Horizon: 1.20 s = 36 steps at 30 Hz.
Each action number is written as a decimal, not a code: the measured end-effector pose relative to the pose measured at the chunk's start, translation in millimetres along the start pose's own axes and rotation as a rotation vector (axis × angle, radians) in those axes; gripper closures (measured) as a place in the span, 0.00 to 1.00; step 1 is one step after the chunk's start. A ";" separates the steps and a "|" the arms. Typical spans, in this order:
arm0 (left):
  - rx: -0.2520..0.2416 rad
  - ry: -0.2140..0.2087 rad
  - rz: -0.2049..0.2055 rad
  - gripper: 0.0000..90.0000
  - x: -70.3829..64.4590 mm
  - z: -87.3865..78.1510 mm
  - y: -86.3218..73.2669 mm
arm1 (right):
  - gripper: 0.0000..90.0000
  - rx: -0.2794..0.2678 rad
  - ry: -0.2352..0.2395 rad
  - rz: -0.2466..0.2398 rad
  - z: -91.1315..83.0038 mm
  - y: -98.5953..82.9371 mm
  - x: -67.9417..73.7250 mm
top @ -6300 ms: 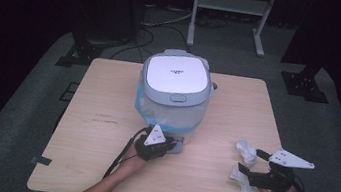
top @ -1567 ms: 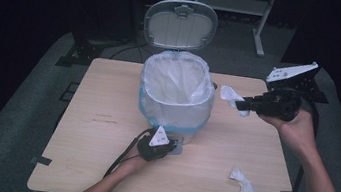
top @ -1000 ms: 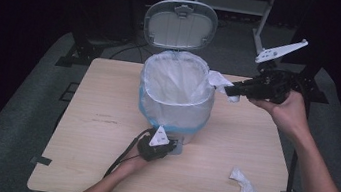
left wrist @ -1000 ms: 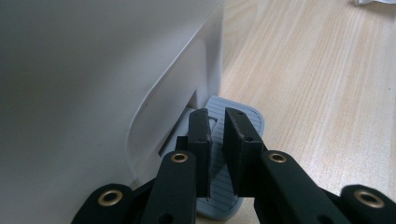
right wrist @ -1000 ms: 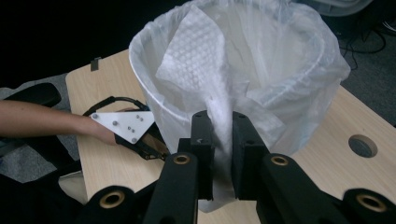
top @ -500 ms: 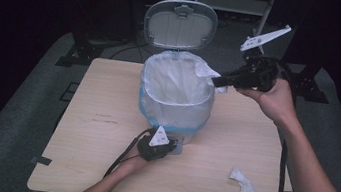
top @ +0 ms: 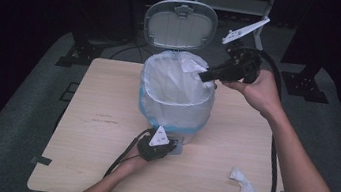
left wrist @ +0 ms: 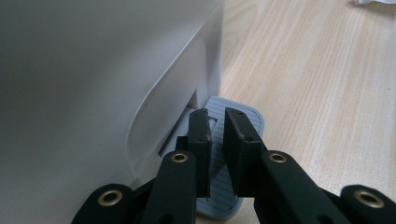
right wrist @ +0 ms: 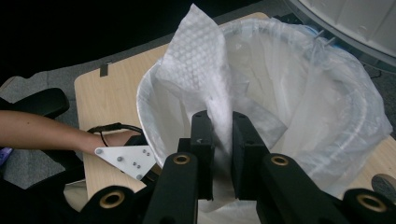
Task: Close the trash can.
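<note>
Tissue (right wrist: 205,79): clamped between the jaws of the right gripper (right wrist: 219,135), projecting toward 12 o'clock over the bin (top: 176,99).
Left gripper (left wrist: 215,135): jaws nearly closed, pressed on the pedal (left wrist: 243,121).

The bin's pedal (left wrist: 232,154) lies partly hidden beneath the left gripper (left wrist: 216,126). The tissue's (right wrist: 205,79) lower end disappears between the right gripper's (right wrist: 219,128) jaws. The bin's inside bottom cannot be made out.

A pale wooden desk (top: 105,117) stands on grey carpet (top: 10,144) in a dark room, black stand feet (top: 76,55) and cables (top: 130,47) behind it.
</note>
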State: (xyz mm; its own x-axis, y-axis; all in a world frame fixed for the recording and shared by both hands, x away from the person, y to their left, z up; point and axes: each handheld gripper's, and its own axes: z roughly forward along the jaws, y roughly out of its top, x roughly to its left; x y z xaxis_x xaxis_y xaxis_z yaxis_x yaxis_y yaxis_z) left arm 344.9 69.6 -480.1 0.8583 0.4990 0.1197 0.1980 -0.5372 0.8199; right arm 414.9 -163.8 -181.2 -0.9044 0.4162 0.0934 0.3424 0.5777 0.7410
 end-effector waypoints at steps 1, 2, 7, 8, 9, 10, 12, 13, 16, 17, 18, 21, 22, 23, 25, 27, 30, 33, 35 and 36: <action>0.000 0.000 0.000 0.90 0.0 0.0 0.0 | 0.89 0.002 0.003 -0.004 2.3 1.6 -0.6; 0.000 0.000 0.000 0.90 0.0 0.0 0.0 | 0.89 0.005 0.006 -0.004 4.5 3.1 -0.8; 0.000 0.000 0.000 0.90 0.0 0.0 0.0 | 0.89 0.017 0.014 -0.004 16.5 8.3 -2.9; 0.000 0.000 0.000 0.90 0.0 0.0 0.0 | 0.89 0.020 0.015 -0.003 18.9 9.0 -3.3; 0.000 0.000 0.000 0.90 0.0 0.0 0.0 | 0.89 0.023 0.016 0.000 21.1 9.7 -3.6; 0.000 0.000 0.000 0.90 0.0 0.0 0.0 | 0.89 0.026 0.019 -0.002 23.2 10.3 -4.1; 0.000 0.000 0.000 0.90 0.0 0.0 0.0 | 0.88 0.028 0.020 -0.002 26.7 11.9 -4.5; -0.001 -0.001 0.000 0.90 0.1 0.0 0.0 | 0.88 0.029 0.020 -0.004 28.3 12.7 -4.9; 0.000 -0.001 0.000 0.90 0.0 0.0 0.0 | 0.88 0.035 0.027 -0.001 32.7 15.4 -4.9; 0.000 0.000 0.001 0.90 0.1 0.0 0.0 | 0.87 0.037 0.029 -0.004 34.3 16.2 -5.2; 0.000 -0.001 0.001 0.90 0.1 0.0 0.0 | 0.86 0.037 0.030 -0.005 35.7 17.0 -5.5; -0.001 -0.001 0.000 0.90 0.1 0.0 0.0 | 0.82 0.041 0.030 -0.002 39.0 19.2 -6.1; -0.001 -0.001 0.000 0.90 0.0 0.0 0.0 | 0.80 0.039 0.031 0.000 39.9 19.7 -6.4; -0.001 0.000 0.000 0.90 0.1 0.0 0.0 | 0.79 0.036 0.033 -0.001 40.5 19.9 -7.1; -0.001 -0.001 0.001 0.90 0.1 0.0 0.0 | 0.77 0.041 0.030 0.009 41.5 20.0 -8.0; -0.001 -0.001 0.001 0.90 0.1 0.0 0.0 | 0.76 0.047 0.032 0.006 41.8 19.4 -8.2; 0.000 -0.001 0.001 0.90 0.0 0.0 0.0 | 0.72 0.049 0.022 0.010 39.9 18.7 -8.2; 0.000 0.000 0.001 0.90 0.0 0.0 0.0 | 0.71 0.044 0.019 0.005 37.4 18.1 -7.9; 0.000 0.000 0.001 0.90 0.0 0.0 0.0 | 0.68 0.038 0.018 0.009 36.4 17.8 -7.1; 0.000 0.000 0.001 0.90 0.0 0.0 0.0 | 0.68 0.038 0.019 0.007 36.2 17.6 -7.1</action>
State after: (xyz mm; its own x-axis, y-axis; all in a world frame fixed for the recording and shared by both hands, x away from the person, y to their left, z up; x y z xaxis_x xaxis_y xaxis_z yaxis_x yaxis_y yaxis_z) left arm 344.9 69.6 -480.1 0.8586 0.4983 0.1201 0.1971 -0.5373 0.8200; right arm 436.6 -131.1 -192.9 -0.9064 0.4075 0.1115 0.3582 0.6014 0.7142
